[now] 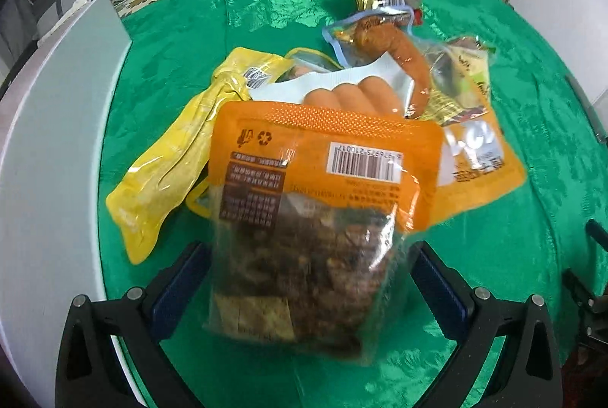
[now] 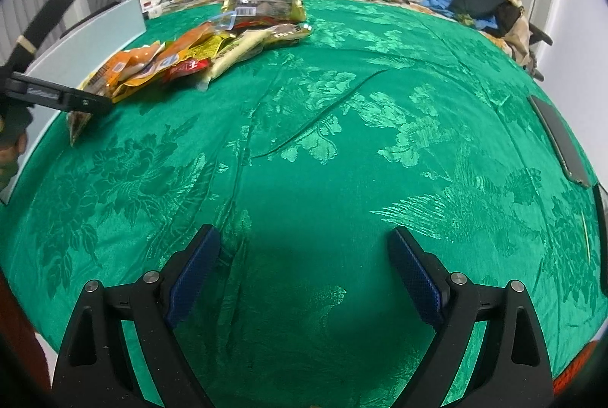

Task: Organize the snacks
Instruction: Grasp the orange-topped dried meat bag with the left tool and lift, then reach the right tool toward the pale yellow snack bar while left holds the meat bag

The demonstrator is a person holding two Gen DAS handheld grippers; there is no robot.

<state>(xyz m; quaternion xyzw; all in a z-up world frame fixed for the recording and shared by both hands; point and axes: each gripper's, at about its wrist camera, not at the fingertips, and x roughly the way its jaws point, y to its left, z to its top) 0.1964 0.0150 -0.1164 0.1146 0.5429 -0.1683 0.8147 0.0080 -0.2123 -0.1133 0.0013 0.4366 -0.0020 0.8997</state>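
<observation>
Snacks: two orange pouches (image 1: 319,187), one yellow pack (image 1: 167,172). Left gripper (image 1: 309,275) grasps the near pouch; right gripper (image 2: 304,267) gapes wide, holding nothing.

On the orange pouch (image 1: 323,180) in your left wrist view you can read a white barcode label (image 1: 364,162), upside down, with the digits "6 976975 210017". Beside it stand a recycling sign (image 1: 265,138) and a small bin sign. The brown panel of small print (image 1: 250,195) under them is too fine to read. The labels on the other packets are too blurred for reading in both views.
</observation>
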